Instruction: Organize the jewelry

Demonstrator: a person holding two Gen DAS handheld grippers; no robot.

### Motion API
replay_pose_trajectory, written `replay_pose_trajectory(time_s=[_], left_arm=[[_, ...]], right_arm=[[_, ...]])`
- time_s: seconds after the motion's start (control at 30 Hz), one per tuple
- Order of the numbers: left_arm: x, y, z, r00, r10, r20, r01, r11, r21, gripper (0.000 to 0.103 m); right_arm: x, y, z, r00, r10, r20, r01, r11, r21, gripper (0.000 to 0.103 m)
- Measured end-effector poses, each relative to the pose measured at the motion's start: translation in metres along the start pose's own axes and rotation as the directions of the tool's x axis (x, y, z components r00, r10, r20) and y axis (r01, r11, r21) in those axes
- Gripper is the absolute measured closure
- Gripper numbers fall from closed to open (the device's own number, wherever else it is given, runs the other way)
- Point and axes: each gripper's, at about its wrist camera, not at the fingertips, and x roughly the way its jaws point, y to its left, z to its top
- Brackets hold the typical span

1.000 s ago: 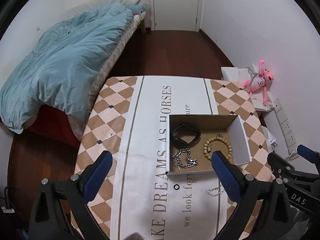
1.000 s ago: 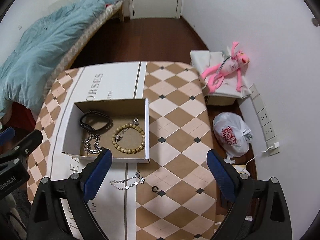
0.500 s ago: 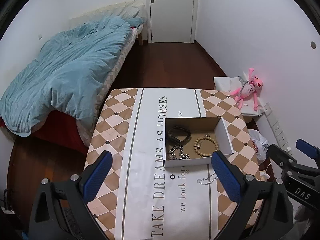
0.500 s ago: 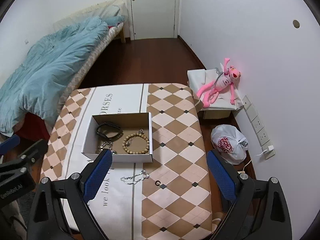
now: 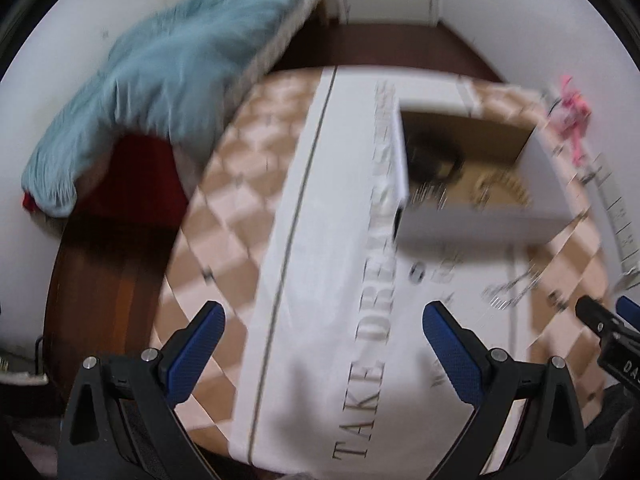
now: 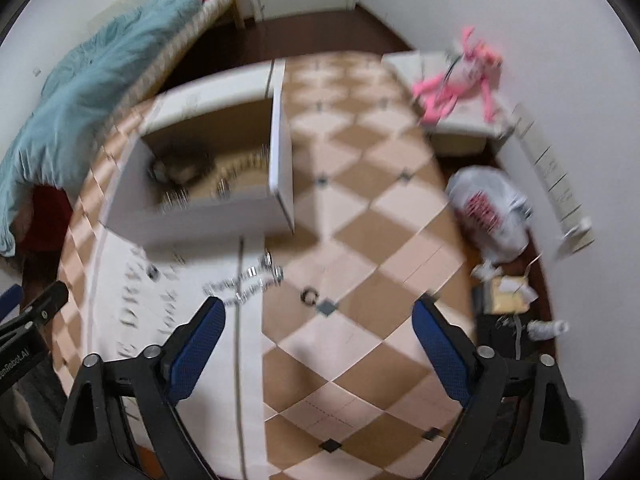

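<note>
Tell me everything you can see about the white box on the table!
The white box is an open, lidless cardboard tray, white outside and brown inside. It sits flat on the patterned tablecloth. Inside lie a black band, a beaded bracelet and something silvery, all blurred. A silver chain lies on the cloth just outside its front wall. Neither gripper touches it.

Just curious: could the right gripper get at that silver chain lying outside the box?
Probably yes. The right gripper is open, and the chain lies bare on the table just ahead of it, with nothing between.
</note>
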Motion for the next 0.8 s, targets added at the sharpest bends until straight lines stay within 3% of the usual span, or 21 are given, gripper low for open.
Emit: replay_pose_trajectory(time_s=[0.03,0.2,0.33,0.47,0.5,0.57,0.63,0.8], left_arm=[[0.006,0.000,-0.005,1.000,0.005,-0.018,-0.005,1.000,-0.010,0.002],[0.032,0.000,-0.021,0.995,-0.002,-0.097,-0.003,0.999,-0.053,0.002],[0.039,-0.003,-0.023,0.994,0.026,-0.103,-0.030,0.999,-0.036,0.002],[0.045,-0.002,-0.022,0.994,0.035,-0.107,-0.039,0.999,-0.035,0.002],[0.046,-0.002,-0.021,0.994,0.035,-0.105,-0.039,0.999,-0.033,0.002],[0.048,-0.004,-0.019,0.994,0.043,-0.101,-0.046,0.999,-0.022,0.002],[0.050,-0.005,-0.016,0.994,0.049,-0.098,-0.051,0.999,-0.014,0.002],[0.051,-0.010,-0.004,0.997,0.036,-0.070,-0.037,0.999,-0.001,0.002]], right_arm=[[0.012,0.001,-0.006,1.000,0.001,-0.010,-0.001,1.000,-0.010,0.026],[0.044,0.000,-0.021,1.000,0.025,0.000,-0.025,1.000,0.008,0.032],[0.041,0.001,-0.019,0.996,0.063,0.061,-0.064,0.998,0.019,0.033],[0.043,0.009,-0.015,0.994,0.045,0.095,-0.045,0.999,0.000,0.033],[0.045,0.011,-0.015,0.994,0.035,0.099,-0.035,0.999,-0.004,0.037],[0.045,0.015,-0.013,0.993,-0.005,0.117,0.007,1.000,-0.016,0.056],[0.047,0.011,-0.011,0.992,-0.033,0.125,0.034,0.999,-0.007,0.089],[0.044,0.004,-0.011,0.992,-0.014,0.122,0.013,1.000,0.008,0.089]])
